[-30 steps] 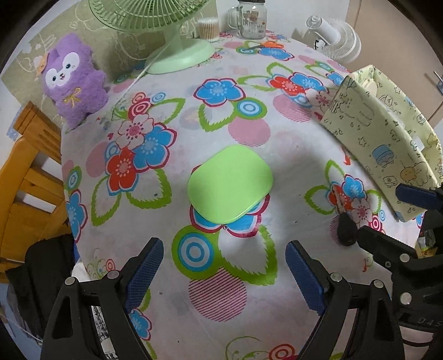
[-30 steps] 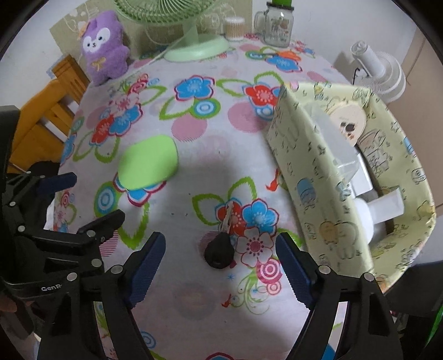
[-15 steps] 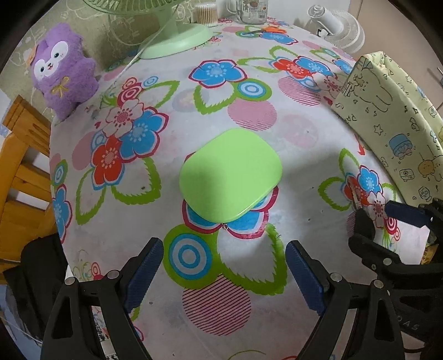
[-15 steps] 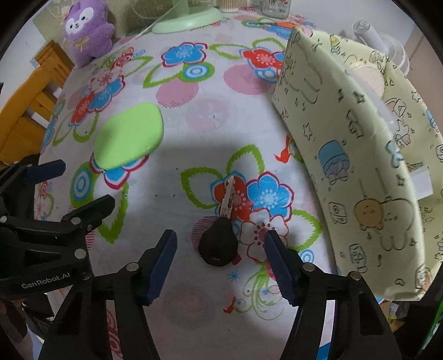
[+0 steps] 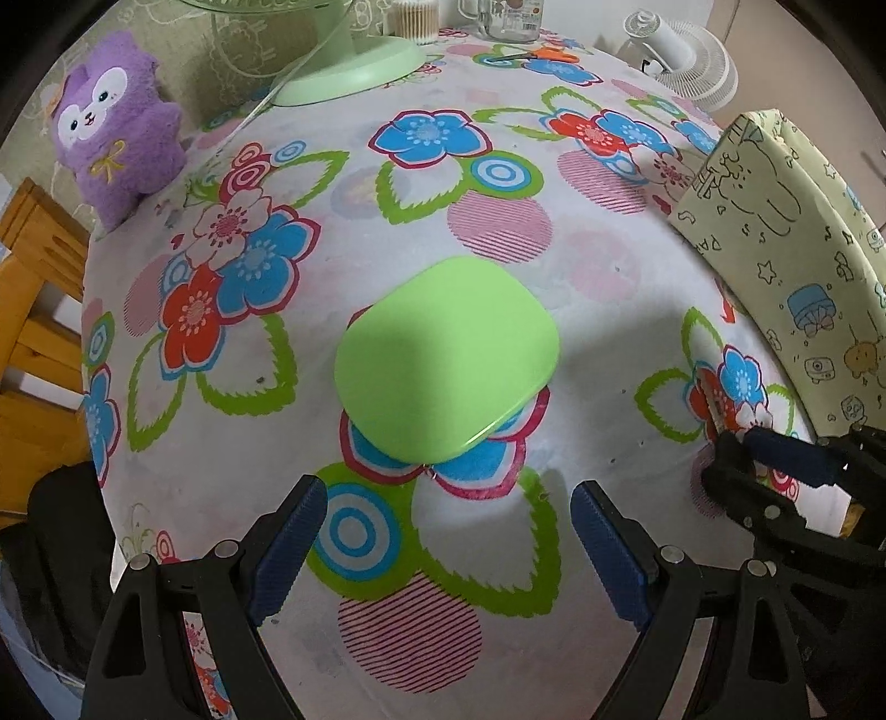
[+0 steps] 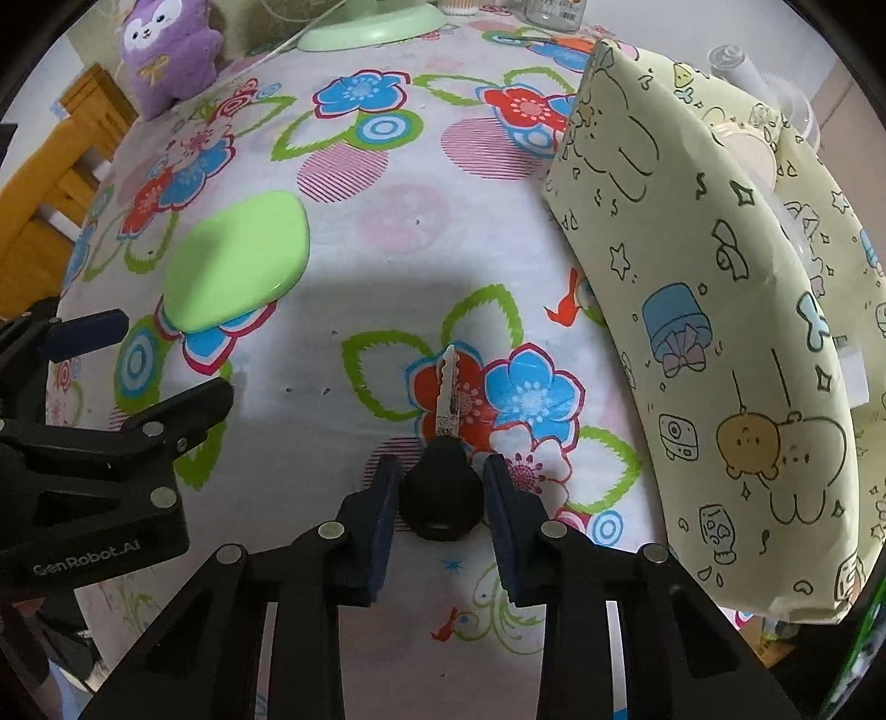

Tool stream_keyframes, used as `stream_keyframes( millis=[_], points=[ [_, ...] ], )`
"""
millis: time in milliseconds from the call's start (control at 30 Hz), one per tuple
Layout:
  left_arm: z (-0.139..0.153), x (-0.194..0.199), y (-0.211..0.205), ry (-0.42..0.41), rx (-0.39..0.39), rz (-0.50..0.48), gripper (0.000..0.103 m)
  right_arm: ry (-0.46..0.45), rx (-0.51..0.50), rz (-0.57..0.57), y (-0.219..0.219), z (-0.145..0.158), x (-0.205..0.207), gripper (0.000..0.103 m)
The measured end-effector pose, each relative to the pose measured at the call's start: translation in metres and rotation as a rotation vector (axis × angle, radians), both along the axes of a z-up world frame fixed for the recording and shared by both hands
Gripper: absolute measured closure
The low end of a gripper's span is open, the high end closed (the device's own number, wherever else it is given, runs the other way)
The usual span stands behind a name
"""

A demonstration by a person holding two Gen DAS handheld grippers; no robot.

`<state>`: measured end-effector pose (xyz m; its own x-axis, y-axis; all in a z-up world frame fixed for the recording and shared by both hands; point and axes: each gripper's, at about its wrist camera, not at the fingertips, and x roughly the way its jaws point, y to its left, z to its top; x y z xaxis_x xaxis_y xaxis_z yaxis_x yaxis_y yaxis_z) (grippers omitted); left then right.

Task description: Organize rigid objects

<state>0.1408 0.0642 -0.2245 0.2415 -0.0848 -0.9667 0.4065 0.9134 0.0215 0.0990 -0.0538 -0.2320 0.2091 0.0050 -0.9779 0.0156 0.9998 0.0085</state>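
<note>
Surface: flower-printed cloth [image 5: 498, 232] over a round surface — a wooden chair [image 5: 33, 332] stands beside its edge, and everything in play lies on the print.
Key: a key [image 6: 446, 471] with a fat black head and a metal blade lies flat on a red flower, blade pointing away from the right gripper [image 6: 440, 493], just beside the storage bin.
Right fingers: they flank the black head and are closing on it; the pads look at or very near its sides, and the head is the thick part, so it likely offers more to pinch than the thin blade would.
Left fingers: the left gripper [image 5: 446, 526] stands with its fingers wide apart and nothing between them, pointed down just short of the green lid.
Green lid: a flat, rounded-square lime lid or dish [image 5: 446, 357] sits near the middle of the surface, untouched — probably the left hand's next item.
Storage bin: a pale green fabric bin [image 6: 692, 310] with cartoon prints stands at the right, open side up; it looks like where the loose things belong.
Back edge: a purple plush toy [image 5: 119, 127], a green fan's base [image 5: 354, 66], a glass jar [image 5: 509, 19] and a white fan [image 5: 686, 61] crowd the far side.
Hard to tell: the bin's contents are mostly hidden by its wall — only pale rounded shapes show. Whether the pads already press the key's head is not clear. The fan's head and the jar's top are cut off.
</note>
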Motion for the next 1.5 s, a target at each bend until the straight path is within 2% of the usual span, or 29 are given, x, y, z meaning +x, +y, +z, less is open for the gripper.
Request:
stream_keyframes(
  millis=[533,933,1100,1267,1500],
  points=[
    [0.001,0.044,-0.001,0.004,0.011,0.015,0.012,-0.009,0.013,0.016,-0.007,0.006,0.054,0.07],
    [-0.008,0.073,-0.007,0.017,-0.016,-0.023,0.01,0.007,0.022,0.009,-0.015,0.001,0.085,0.07],
    [-0.011,0.078,-0.012,0.011,-0.021,-0.082,0.008,0.022,0.023,0.006,-0.02,-0.001,0.092,0.07],
    [-0.019,0.068,-0.019,0.051,0.002,-0.139,0.004,0.034,0.029,-0.011,-0.027,-0.005,0.093,0.07],
    [-0.019,0.065,-0.026,0.015,0.006,-0.193,0.004,0.031,0.034,-0.018,-0.03,-0.006,0.089,0.07]
  ],
)
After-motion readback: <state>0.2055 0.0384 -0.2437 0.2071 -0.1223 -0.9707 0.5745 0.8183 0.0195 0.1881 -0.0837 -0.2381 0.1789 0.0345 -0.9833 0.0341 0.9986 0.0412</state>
